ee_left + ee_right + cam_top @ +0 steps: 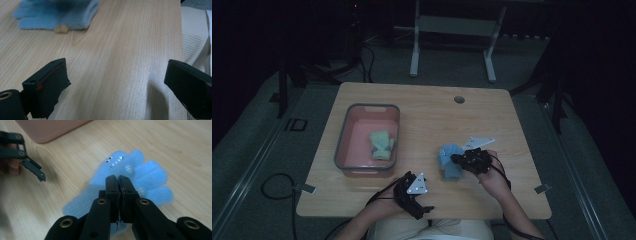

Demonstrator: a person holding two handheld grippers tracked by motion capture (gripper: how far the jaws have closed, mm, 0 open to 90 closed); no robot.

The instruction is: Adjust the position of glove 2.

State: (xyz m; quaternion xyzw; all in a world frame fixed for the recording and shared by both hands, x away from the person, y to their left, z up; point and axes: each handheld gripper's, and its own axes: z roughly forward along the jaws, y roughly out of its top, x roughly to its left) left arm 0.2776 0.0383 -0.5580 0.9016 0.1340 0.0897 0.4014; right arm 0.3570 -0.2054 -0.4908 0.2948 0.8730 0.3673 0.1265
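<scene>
1. Fuzzy light-blue knitted glove (450, 162) lies on the pale wooden table (427, 115) in the high view, right of the grey-rimmed pink plastic bin (343, 131) that holds a yellow-green glove (381, 145). The right gripper (457, 159) meets the blue glove; the left gripper (424, 210) sits near the table's front edge.
2. In the left gripper view, the black jaws stand wide apart over bare wood, the blue glove (60, 13) well ahead.
3. In the right gripper view, the jaws press together, pinching the blue glove (140, 176), which has a monster face.
</scene>
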